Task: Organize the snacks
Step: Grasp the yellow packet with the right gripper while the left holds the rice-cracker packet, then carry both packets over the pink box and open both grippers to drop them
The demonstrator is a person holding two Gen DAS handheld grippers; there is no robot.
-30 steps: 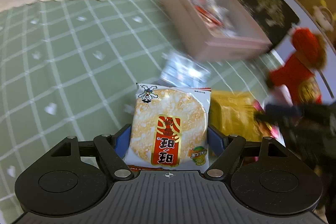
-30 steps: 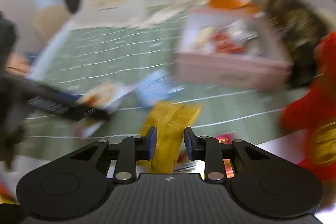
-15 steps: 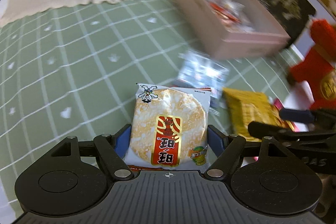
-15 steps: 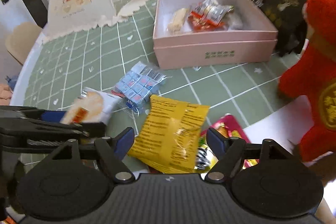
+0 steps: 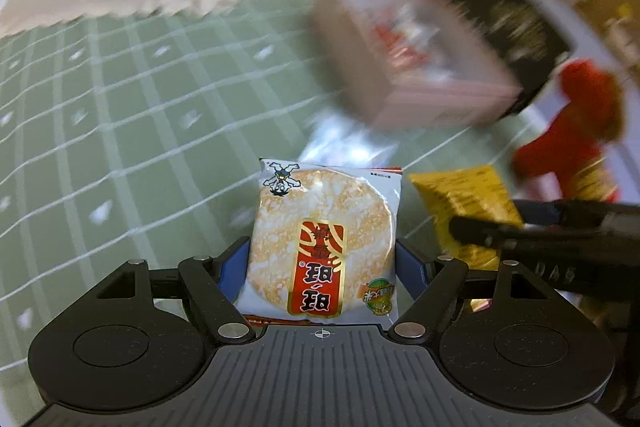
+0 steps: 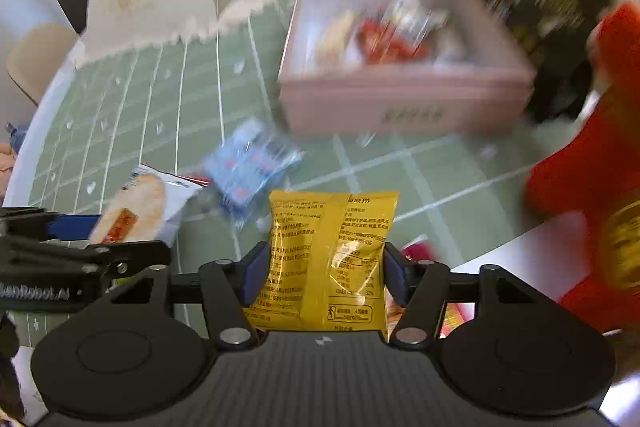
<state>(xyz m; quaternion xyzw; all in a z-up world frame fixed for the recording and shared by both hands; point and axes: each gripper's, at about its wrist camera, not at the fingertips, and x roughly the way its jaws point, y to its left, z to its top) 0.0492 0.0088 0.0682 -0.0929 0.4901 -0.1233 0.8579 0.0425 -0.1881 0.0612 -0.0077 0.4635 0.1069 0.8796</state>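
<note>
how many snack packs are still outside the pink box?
4 visible: rice cracker pack in the left gripper, yellow pack in the right gripper, blue pack on the tablecloth, red pack partly hidden. More may be hidden.

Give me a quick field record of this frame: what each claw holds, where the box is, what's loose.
left claw: shut on rice cracker pack
right claw: shut on yellow snack bag
pink box: open, on the green checked tablecloth, already holds snacks, blurred
blue packet: loose on cloth in front of box
red plush toy: right of the box
</note>
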